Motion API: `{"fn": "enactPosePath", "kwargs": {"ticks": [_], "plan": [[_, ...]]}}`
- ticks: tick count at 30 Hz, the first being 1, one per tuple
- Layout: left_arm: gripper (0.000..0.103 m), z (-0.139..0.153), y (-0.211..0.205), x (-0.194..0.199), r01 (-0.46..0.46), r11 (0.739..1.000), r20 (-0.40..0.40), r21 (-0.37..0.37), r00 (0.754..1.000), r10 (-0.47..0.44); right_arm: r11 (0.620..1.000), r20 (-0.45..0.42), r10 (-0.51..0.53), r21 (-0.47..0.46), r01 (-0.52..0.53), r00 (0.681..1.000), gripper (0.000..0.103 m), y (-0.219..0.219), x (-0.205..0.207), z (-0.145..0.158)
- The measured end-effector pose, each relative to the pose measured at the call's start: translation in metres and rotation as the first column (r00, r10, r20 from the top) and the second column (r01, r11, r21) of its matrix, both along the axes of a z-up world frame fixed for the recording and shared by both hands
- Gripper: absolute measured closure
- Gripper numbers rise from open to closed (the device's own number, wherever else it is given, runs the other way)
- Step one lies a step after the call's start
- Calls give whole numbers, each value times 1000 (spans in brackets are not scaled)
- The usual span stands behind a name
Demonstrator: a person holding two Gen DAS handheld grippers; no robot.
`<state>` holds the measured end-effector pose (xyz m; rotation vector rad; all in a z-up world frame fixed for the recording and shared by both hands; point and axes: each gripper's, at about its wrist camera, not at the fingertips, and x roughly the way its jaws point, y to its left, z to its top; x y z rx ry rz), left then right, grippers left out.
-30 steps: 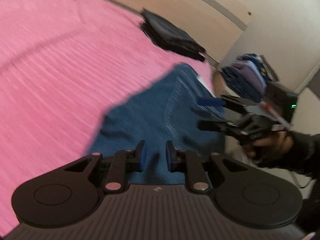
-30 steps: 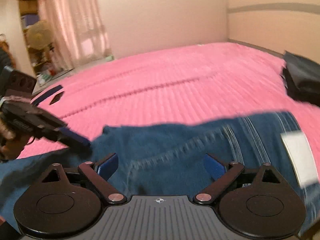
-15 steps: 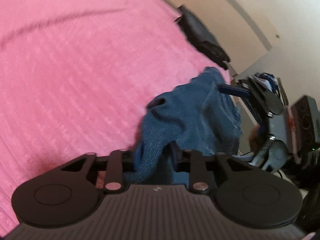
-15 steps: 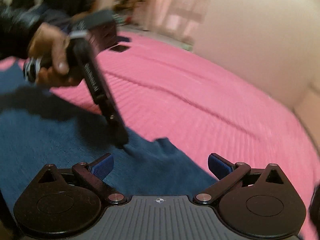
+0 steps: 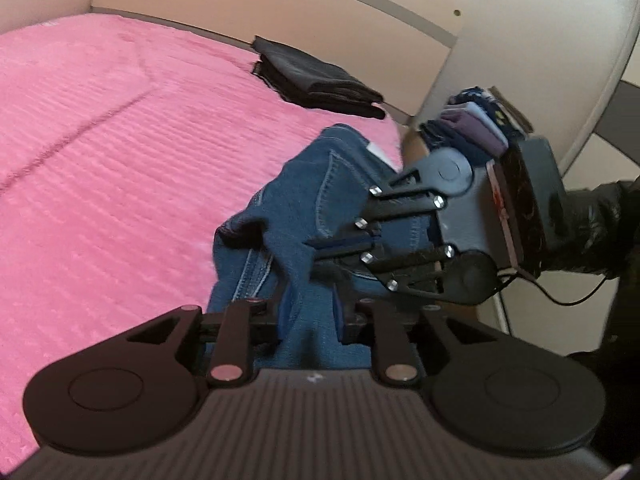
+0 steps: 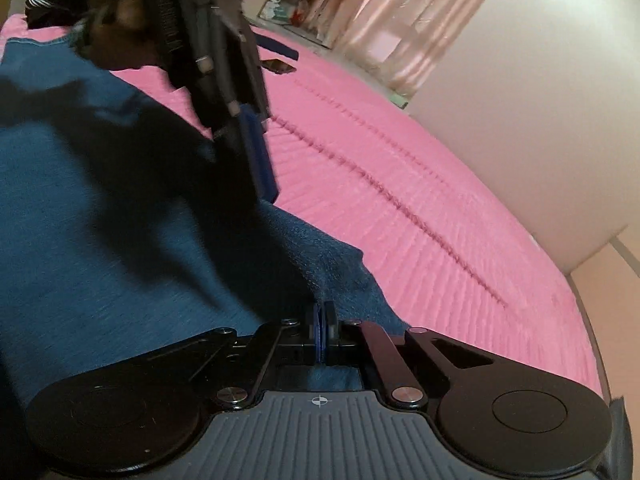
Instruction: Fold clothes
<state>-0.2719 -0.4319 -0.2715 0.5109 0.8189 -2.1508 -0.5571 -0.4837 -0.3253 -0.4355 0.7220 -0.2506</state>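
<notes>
Blue jeans lie bunched on the pink bedspread. My left gripper has a raised fold of denim between its blue pads; the pads press on it while the jaws open slightly. Just beyond it, my right gripper comes in from the right in a dark-sleeved hand, pinching a corner of the same cloth. In the right wrist view the right gripper is shut on the jeans at their edge. The left gripper reaches down onto the denim from the upper left, partly blurred.
A folded black garment lies at the bed's far edge by the beige wall. A pile of blue and purple clothes sits off the bed's corner. A dark phone-like object lies on the bedspread, with curtains behind.
The right gripper went from wide open to shut on the jeans' edge and rolled over. The left gripper rose with its denim fold, and the jeans bunched up.
</notes>
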Motion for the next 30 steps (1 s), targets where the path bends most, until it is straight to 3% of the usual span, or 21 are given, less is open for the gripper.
{"fn": "enactPosePath", "kwargs": {"ticks": [3, 5, 11, 15, 18, 20, 23, 24, 25, 27, 30], "plan": [[71, 3, -9, 22, -62, 998, -29, -27, 998, 61, 1000, 25, -25, 14, 24, 999, 103, 11, -13, 2], [71, 1, -23, 30, -101, 995, -9, -26, 995, 101, 999, 37, -39, 18, 38, 999, 103, 17, -15, 2], [70, -22, -66, -7, 73, 997, 162, -8, 984, -70, 999, 64, -45, -16, 46, 997, 103, 29, -15, 5], [70, -37, -82, -28, 138, 990, 194, -12, 972, -133, 999, 79, -46, -23, 48, 996, 103, 29, -22, 5], [76, -37, -104, -18, 12, 999, 155, -35, 988, -7, 996, 102, -79, -27, 82, 992, 103, 25, -28, 4], [74, -36, -122, -7, -59, 998, 147, -30, 987, 63, 991, 111, -127, -17, 130, 986, 103, 18, -32, 2], [70, -41, -130, -5, -29, 999, 206, -14, 978, 32, 975, 108, -217, 81, 209, 970, 103, -1, -29, 2], [70, -43, -131, -5, -19, 1000, 223, -3, 975, 19, 966, 109, -242, 121, 229, 964, 99, -8, -28, 3], [70, -45, -133, -5, -8, 1000, 239, 7, 971, 6, 955, 109, -267, 160, 248, 958, 67, -14, -28, 4], [68, -46, -134, -1, 13, 999, 270, 33, 963, -21, 927, 119, -300, 268, 260, 946, 21, -28, -27, 10], [76, -39, -136, 24, -107, 994, 349, 11, 932, 97, 845, 108, -367, 455, 282, 924, 22, -50, -29, 5]]}}
